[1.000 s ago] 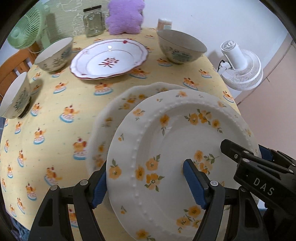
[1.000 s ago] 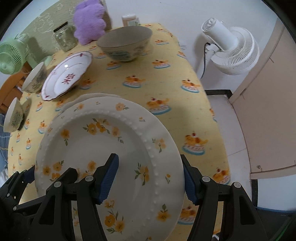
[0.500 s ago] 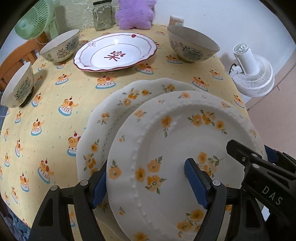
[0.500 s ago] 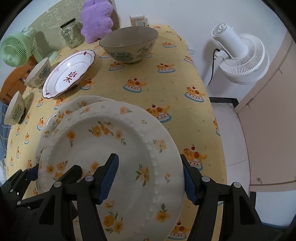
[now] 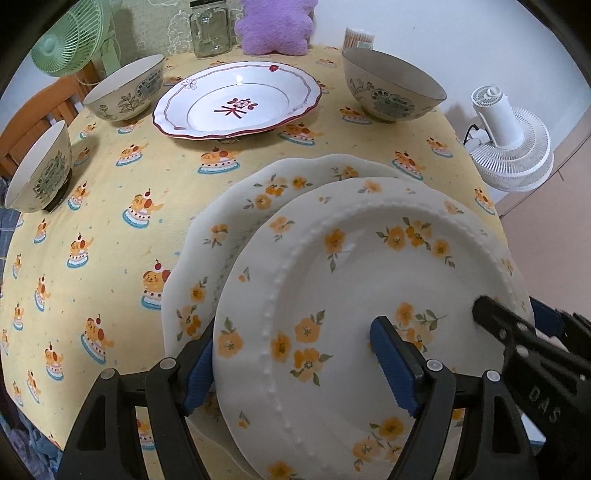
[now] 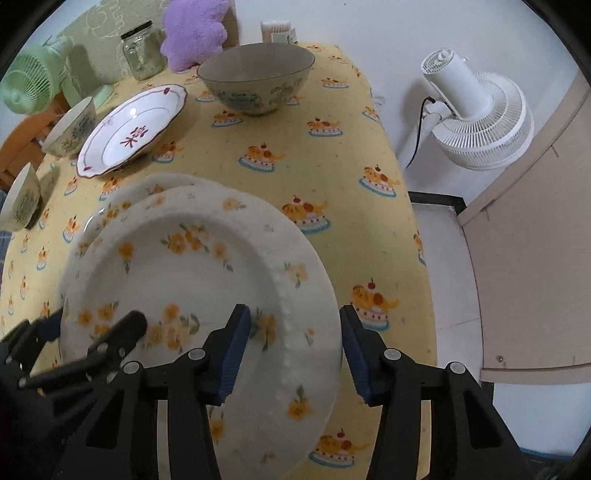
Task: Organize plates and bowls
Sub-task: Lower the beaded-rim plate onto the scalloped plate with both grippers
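Observation:
A white beaded plate with orange flowers [image 5: 369, 266] [image 6: 192, 273] lies over a scalloped flowered plate [image 5: 229, 229], offset to the near right; I cannot tell whether it rests on it. My left gripper [image 5: 295, 363] straddles its near left rim, one pad outside and one over the well; its jaws are opening and do not press. My right gripper [image 6: 295, 350] straddles the right rim, its jaws closing with a gap still showing. A red-trimmed plate [image 5: 236, 99] and three bowls [image 5: 391, 88] [image 5: 125, 88] [image 5: 40, 170] stand farther back.
The yellow tablecloth [image 5: 110, 221] covers the table. At the back stand a glass jar [image 5: 210, 27], a purple plush [image 5: 275, 24] and a green fan [image 5: 70, 37]. A white fan [image 5: 513, 147] stands on the floor past the right table edge.
The right gripper's jaws have narrowed around the beaded plate's rim and the left's have widened slightly. More of the scalloped plate now shows at the left. The beaded plate looks blurred in the right view.

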Demonstrator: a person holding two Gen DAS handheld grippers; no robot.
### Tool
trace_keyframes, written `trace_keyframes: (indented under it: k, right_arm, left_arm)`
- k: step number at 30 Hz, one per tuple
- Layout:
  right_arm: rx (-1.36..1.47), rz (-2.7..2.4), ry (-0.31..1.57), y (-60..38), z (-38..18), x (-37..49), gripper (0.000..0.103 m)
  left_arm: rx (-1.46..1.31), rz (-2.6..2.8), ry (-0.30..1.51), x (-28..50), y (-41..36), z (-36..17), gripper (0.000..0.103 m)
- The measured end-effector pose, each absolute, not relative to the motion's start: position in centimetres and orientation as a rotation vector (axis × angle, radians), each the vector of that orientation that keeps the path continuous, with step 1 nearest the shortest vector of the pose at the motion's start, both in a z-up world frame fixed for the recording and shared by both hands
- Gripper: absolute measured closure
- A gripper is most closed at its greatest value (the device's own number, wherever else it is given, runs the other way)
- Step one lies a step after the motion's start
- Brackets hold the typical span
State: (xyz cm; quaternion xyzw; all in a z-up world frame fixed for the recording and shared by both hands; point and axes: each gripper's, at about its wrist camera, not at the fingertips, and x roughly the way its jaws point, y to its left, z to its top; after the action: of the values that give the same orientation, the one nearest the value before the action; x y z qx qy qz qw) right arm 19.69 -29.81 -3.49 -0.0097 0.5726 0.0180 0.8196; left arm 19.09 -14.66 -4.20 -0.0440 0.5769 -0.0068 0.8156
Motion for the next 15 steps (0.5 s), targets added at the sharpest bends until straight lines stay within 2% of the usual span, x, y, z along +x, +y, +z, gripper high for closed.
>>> trace_keyframes:
  k: [5,15]
  right_arm:
    - [-0.038,0.034,1.213,-29.3,-3.3,19.5,0.06]
    - [-0.053,0.022,1.202,-28.4,-3.9,20.5,0.056]
  left_arm:
    - [0.009,0.031,1.226,18.9,-15.5,-4.1,0.025]
    - [0.013,0.047,1.217,18.5,-14.6,-3.9,0.029]
